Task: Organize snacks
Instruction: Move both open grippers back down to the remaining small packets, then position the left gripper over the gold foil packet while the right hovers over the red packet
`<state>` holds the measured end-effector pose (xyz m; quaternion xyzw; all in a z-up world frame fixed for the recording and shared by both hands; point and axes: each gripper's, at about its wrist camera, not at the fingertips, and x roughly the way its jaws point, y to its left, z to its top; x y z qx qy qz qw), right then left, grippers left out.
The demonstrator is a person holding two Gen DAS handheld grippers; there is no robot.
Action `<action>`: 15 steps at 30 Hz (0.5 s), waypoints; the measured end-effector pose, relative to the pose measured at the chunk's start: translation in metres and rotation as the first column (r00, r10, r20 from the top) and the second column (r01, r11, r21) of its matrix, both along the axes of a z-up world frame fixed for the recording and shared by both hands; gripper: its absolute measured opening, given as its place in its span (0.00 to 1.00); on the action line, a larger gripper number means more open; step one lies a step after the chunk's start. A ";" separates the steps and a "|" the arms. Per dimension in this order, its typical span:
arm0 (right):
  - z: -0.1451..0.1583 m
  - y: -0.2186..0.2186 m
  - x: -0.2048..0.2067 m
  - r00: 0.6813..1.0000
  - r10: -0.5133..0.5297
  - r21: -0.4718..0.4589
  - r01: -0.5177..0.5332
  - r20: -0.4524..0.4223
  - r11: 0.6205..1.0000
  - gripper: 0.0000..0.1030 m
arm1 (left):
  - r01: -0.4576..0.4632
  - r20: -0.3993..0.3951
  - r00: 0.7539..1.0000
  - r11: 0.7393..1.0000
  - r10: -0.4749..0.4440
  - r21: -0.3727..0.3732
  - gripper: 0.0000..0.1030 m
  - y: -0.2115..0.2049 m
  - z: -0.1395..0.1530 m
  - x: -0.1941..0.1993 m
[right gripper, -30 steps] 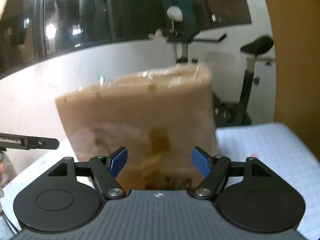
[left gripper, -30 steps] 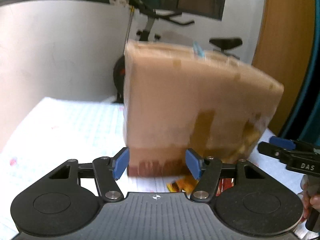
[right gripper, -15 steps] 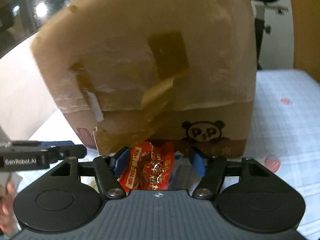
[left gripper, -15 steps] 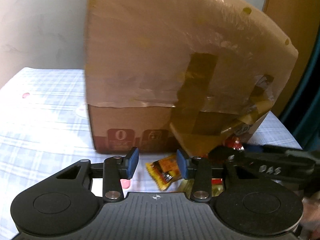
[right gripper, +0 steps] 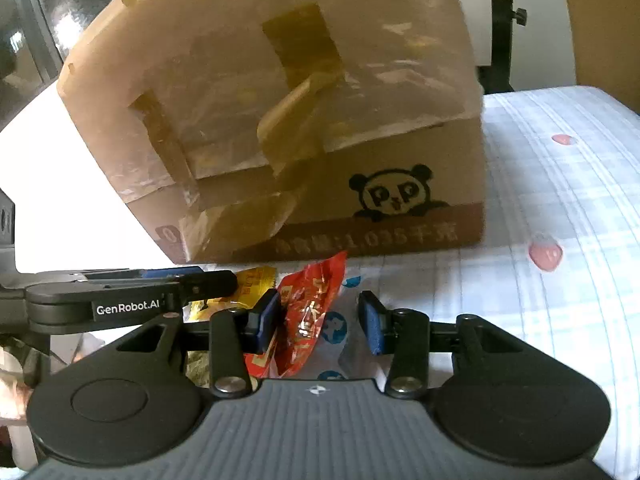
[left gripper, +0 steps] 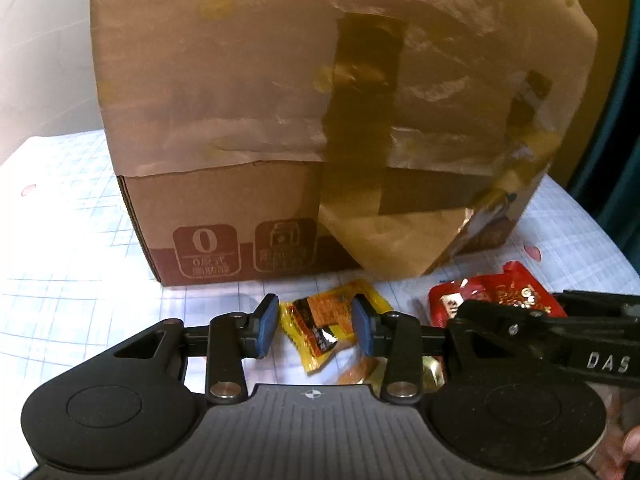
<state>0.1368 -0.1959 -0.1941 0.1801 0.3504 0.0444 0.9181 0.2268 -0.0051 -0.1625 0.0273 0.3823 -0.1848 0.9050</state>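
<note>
While the taped cardboard box (left gripper: 320, 120) fills the upper frame as the likely destination, both grippers tilt down at wrappers lying on the checked counter (left gripper: 72, 240) before it. Left gripper (left gripper: 315, 330) straddles the yellow snack packet (left gripper: 324, 328), fingers apart, not visibly pressing. Right gripper (right gripper: 321, 326) is closing around the red snack packet (right gripper: 308, 312), whose left edge meets one finger (right gripper: 266, 320); no clamp yet.

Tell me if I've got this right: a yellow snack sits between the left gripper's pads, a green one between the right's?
Not quite. The right wrist view shows a red snack between the right gripper pads, not green. The yellow snack at the left gripper is right.
</note>
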 end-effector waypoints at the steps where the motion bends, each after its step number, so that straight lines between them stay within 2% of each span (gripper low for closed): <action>1: 0.001 -0.001 -0.002 1.000 -0.004 0.006 0.004 0.000 1.000 0.45 | 0.003 0.002 1.000 1.000 -0.003 0.003 0.41 0.001 0.000 -0.002; 6: 0.001 -0.008 -0.014 1.000 -0.026 0.061 0.025 0.015 0.998 0.47 | 0.003 -0.023 1.000 1.000 -0.003 0.011 0.40 0.006 -0.007 -0.013; 9: 0.002 -0.012 -0.023 0.998 -0.053 0.064 0.052 0.026 0.997 0.49 | 0.024 0.038 0.999 0.995 -0.028 0.097 0.39 -0.001 -0.010 -0.026; 15: 0.008 -0.026 -0.036 0.993 -0.115 0.023 0.114 0.038 0.993 0.50 | -0.008 0.034 0.999 0.998 0.006 0.061 0.38 0.007 -0.013 -0.031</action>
